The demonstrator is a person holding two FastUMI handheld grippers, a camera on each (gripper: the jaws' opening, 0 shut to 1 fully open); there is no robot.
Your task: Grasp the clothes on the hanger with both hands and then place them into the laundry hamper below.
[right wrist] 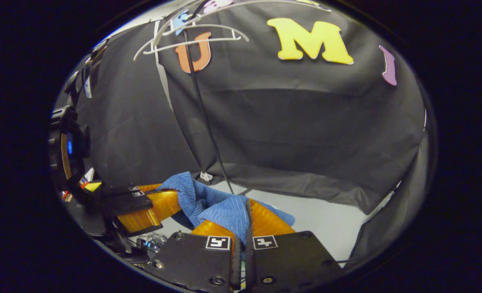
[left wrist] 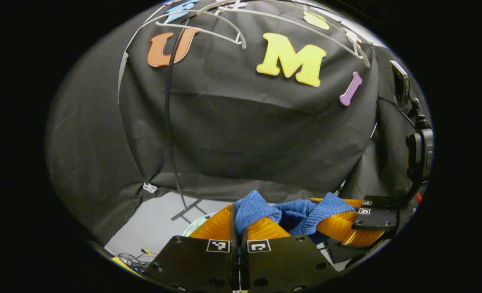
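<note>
1. Both jaws of the left gripper [left wrist: 239,221] are pressed together on a fold of the blue knitted garment [left wrist: 296,213], low in the centre of the left gripper view; the cloth bulges up above the fingertips.
2. Right gripper [right wrist: 247,219], seen at the bottom centre of the right gripper view, is likewise clamped on the garment, with blue cloth squeezed between its two fingers.
3. Stretched between the two grippers, the garment hangs in a short bunched span. In the left gripper view it runs to the lower right, where the other gripper holds its far end.
4. In the right gripper view the garment runs to the lower left, to the other gripper there.
5. White hangers [left wrist: 220,28] sit on a rail in the upper part of the left gripper view, bare of clothing, well above the garment.
6. A thin black pole [right wrist: 206,114] descends from the hangers to the grey floor [right wrist: 330,219].
7. A pale green rim [left wrist: 194,224] peeks out just left of the left gripper's fingers; what it belongs to cannot be told.
</note>
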